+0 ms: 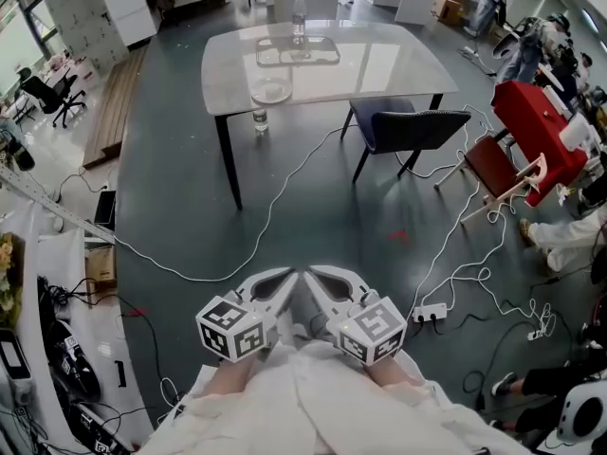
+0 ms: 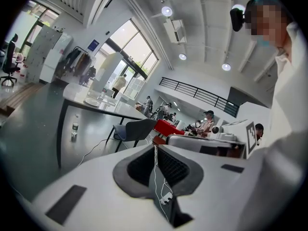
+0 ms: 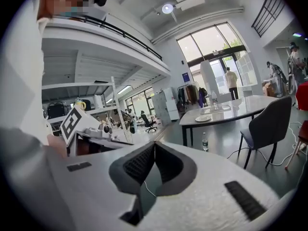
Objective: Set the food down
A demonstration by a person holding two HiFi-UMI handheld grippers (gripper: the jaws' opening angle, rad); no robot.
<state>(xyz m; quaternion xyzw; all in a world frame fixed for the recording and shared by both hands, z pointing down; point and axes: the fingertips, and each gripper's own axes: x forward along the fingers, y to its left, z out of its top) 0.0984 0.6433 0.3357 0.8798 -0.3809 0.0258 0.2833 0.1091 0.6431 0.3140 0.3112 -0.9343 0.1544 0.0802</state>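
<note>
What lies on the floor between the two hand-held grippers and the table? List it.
Head view: bare grey floor, crossed by a white cable; a water bottle stands by the table leg.

head view steeply down; gripper views low, near level; all share distant table (image 1: 398, 64)

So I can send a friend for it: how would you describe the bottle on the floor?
Look to the pale table ahead. Beside its near left leg, a small clear bottle stands on the grey floor. The other bottle stands up on the tabletop.
</note>
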